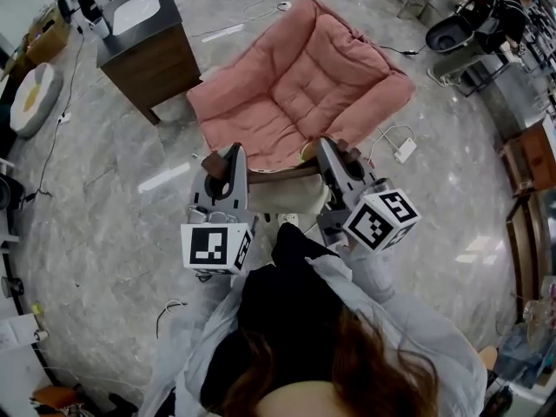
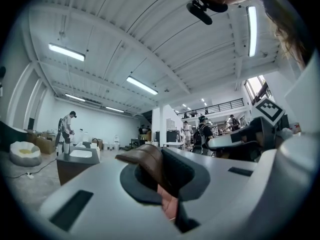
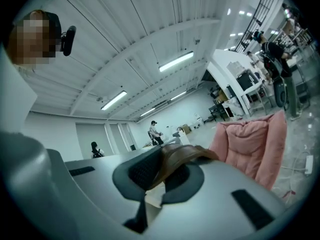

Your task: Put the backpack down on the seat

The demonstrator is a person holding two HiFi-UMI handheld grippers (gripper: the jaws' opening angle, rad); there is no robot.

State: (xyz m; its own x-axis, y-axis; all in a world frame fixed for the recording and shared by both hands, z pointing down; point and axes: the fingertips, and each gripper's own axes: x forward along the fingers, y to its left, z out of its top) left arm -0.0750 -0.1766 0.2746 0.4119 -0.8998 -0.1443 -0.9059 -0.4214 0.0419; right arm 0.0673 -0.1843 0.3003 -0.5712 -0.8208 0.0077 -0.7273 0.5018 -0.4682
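A pink cushioned seat (image 1: 295, 85) stands on the grey floor straight ahead; its cushion (image 3: 252, 141) also shows in the right gripper view. The backpack (image 1: 280, 200), pale with brown leather trim, hangs between my two grippers just in front of the seat's near edge. My left gripper (image 1: 219, 165) is shut on a brown strap (image 2: 147, 159) of the backpack. On the other side my right gripper (image 1: 334, 153) is shut on another brown strap (image 3: 185, 158). Most of the backpack's body is hidden below the grippers and the person's dark clothing.
A dark wooden cabinet with a white basin top (image 1: 148, 46) stands left of the seat. A white power strip (image 1: 405, 150) and cables lie on the floor at the seat's right. A black stroller-like frame (image 1: 460, 33) is at the back right, a round cushion (image 1: 35, 94) far left.
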